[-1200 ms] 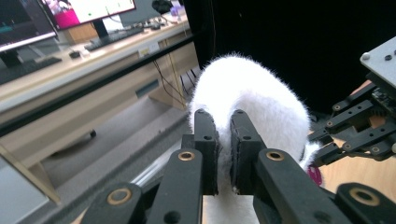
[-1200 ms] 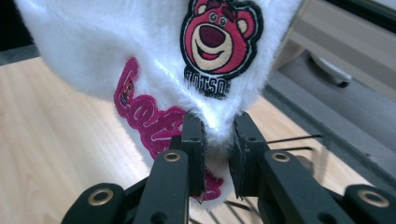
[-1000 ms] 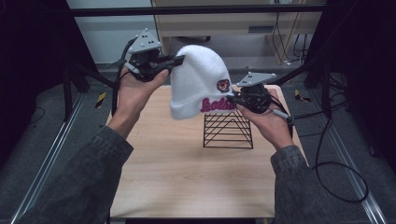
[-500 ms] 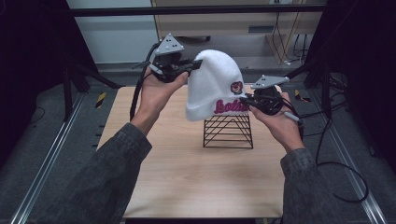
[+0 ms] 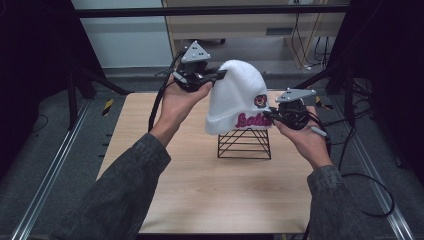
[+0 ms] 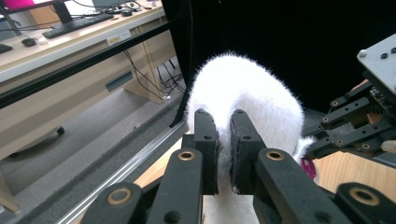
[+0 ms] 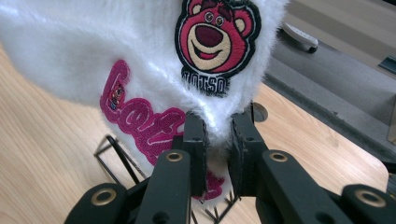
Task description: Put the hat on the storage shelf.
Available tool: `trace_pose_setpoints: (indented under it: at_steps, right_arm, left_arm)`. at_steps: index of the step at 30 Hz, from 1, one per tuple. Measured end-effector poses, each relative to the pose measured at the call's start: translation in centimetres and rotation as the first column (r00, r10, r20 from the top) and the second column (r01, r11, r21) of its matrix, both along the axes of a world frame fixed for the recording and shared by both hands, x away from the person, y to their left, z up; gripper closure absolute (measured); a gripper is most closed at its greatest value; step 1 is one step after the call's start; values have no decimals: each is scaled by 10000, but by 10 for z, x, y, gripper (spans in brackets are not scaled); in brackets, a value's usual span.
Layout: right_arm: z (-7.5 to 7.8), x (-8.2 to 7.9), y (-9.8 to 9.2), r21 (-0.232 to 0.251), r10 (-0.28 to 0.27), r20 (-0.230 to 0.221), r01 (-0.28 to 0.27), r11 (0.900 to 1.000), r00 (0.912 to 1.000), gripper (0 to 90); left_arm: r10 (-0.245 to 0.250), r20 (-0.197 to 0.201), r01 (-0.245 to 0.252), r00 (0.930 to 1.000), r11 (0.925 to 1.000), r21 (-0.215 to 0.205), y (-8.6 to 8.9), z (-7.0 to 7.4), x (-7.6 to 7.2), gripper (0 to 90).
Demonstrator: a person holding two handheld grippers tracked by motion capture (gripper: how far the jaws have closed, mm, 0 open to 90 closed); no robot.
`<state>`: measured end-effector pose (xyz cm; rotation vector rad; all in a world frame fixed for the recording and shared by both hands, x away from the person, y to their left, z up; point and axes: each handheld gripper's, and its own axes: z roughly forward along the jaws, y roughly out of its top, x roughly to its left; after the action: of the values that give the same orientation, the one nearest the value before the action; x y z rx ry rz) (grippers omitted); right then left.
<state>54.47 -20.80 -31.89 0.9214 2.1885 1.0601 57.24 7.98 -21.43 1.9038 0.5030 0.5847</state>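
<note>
Directly below the white hat point(image 5: 236, 95), clamped by both tools, stands a wire rack point(image 5: 244, 144).

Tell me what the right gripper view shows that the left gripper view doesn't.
The right gripper view has the bear patch and pink lettering on the white hat, with the right tongs clamped on its brim above the wire stand. The left gripper view has the hat's plain fuzzy side, pinched by the left tongs, and a desk with a keyboard behind. Both share the hat and the wooden table.
</note>
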Motion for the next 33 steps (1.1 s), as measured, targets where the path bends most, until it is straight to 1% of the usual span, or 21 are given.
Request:
trace_pose_setpoints:
  at_steps: [2,3,4,10,11,16,20,24,27,28,32,33]
  right_arm:
    - [-3,0,-2,-60,-25,-46,25,10000,10000,790]
    - [-4,-1,-3,-11,-48,-88,48,10000,9999,790]
    - [-6,-1,-3,-10,-49,-111,49,10000,9999,790]
    - [-10,-3,-5,-38,-68,-162,68,10000,9998,791]
    - [-11,-3,-5,-72,-50,-132,49,10000,9999,791]
    - [-17,-4,-7,-143,-123,-272,119,9998,9996,791]
    - [-21,-4,-8,-126,-154,-328,150,9998,9993,791]
    - [-28,-6,-10,-173,-192,-419,185,9997,9989,791]
    - [-32,-6,-12,-224,-221,-478,211,9995,9986,791]
    - [-37,-7,-14,-221,-294,-581,281,9994,9979,790]
    - [-42,-7,-17,-202,-294,-630,282,9994,9976,790]
    - [-44,-8,-18,-187,-314,-709,301,9994,9970,789]
  left_arm:
    - [-53,-31,53,10000,9999,95,-4,-2,0,836]
    - [-61,-51,61,10000,9999,81,-5,-3,0,836]
    - [-81,-73,83,9999,9998,168,-5,-3,0,836]
    - [-159,-80,161,9998,9993,330,-8,-5,0,836]
    - [-178,-106,182,9998,9992,345,-9,-6,0,836]
    - [-203,-271,217,9994,9983,536,-10,-9,2,835]
    - [-299,-317,320,9990,9973,667,-14,-12,2,835]
    - [-401,-371,431,9985,9955,843,-18,-17,2,835]
    - [-452,-481,494,9978,9947,903,-21,-21,3,835]
    - [-488,-482,536,9976,9932,1037,-23,-23,2,835]
    - [-564,-507,616,9971,9921,1091,-26,-27,2,835]
    - [-560,-553,618,9969,9922,1087,-27,-27,2,835]
